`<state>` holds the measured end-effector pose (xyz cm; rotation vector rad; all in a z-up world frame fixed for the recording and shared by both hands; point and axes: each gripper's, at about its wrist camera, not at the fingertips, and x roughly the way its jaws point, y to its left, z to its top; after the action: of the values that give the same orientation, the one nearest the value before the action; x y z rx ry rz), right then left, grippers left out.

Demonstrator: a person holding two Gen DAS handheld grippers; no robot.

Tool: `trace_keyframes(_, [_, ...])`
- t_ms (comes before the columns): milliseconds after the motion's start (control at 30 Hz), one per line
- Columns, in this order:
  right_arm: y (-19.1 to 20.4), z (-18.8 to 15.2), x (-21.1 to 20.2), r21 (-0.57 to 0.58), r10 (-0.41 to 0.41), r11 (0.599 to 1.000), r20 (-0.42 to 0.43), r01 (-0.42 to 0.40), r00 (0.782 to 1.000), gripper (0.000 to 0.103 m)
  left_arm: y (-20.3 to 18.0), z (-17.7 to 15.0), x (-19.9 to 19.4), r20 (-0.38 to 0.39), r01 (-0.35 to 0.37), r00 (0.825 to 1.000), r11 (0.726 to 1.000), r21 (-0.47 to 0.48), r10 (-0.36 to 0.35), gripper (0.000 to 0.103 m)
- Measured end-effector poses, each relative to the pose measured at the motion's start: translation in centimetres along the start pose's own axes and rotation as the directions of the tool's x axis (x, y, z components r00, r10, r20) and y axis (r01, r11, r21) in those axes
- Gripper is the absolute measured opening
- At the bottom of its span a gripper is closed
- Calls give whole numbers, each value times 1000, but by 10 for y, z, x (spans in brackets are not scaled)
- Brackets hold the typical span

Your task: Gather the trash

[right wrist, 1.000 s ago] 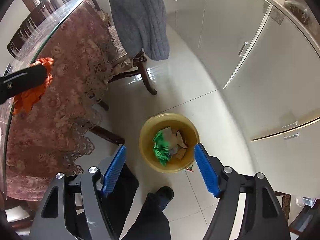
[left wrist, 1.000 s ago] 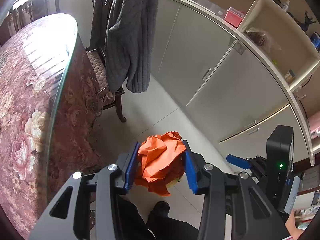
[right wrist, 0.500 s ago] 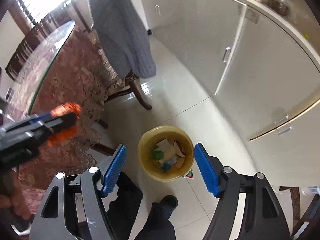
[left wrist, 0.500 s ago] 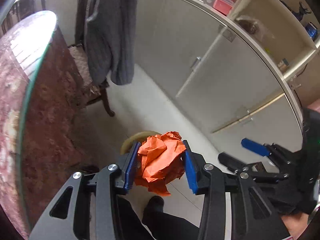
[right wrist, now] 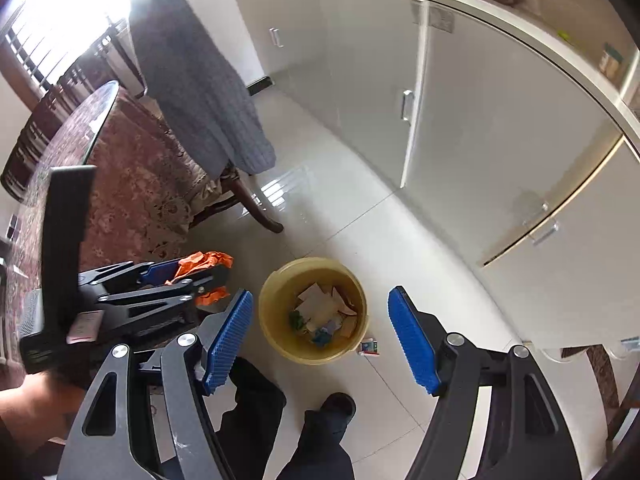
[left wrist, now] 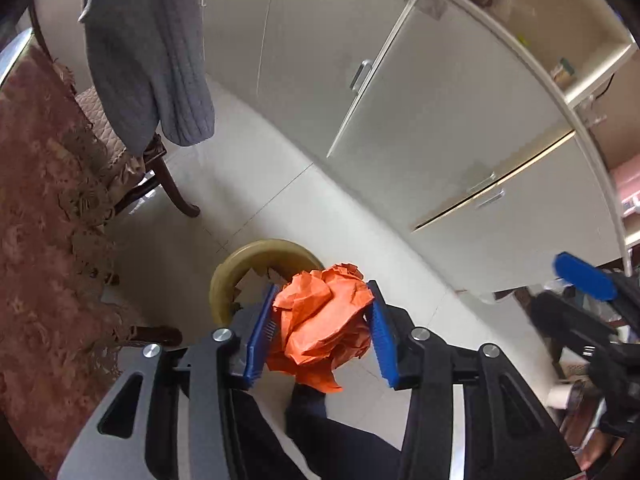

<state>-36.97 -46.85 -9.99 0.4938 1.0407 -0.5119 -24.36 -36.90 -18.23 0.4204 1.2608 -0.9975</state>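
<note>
My left gripper [left wrist: 320,332] hangs above the yellow bin [right wrist: 313,310], its jaws opening with the crumpled orange paper [left wrist: 322,326] between the blue pads. My right gripper [right wrist: 320,338], jaws spread and holding nothing, hovers over that bin, which holds paper scraps.

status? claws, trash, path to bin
Left claw opening, orange paper wad between its pads, above yellow bin. Right claw open, empty. Nothing seen blocking the bin mouth.

Home dining room: clothed table [left wrist: 36,240], cabinets [left wrist: 460,128]
</note>
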Motion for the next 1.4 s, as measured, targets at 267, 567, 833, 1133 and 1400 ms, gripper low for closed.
trace_keyframes(267, [-18,0,-1,14,1,1000,2,-2,1000,69,-15,6,5,-12,4,1000,1000,21,-3,50])
trace_keyframes(567, [-20,3,-2,5,14,1000,11,-14,1000,69,-17,9,4,-10,11,1000,1000,13,-11,70])
trace_keyframes(833, [-21,2,-5,7,16,1000,16,-17,1000,69,-17,9,-3,5,0,1000,1000,13,0,68])
trace_keyframes(1133, [-8,5,-24,-13,52,999,79,-51,996,69,-16,8,-36,76,-11,997,1000,-12,12,66])
trace_keyframes(1400, [21,15,-55,-105,108,990,168,-92,980,78,-12,4,-102,208,-78,974,995,-60,89,82])
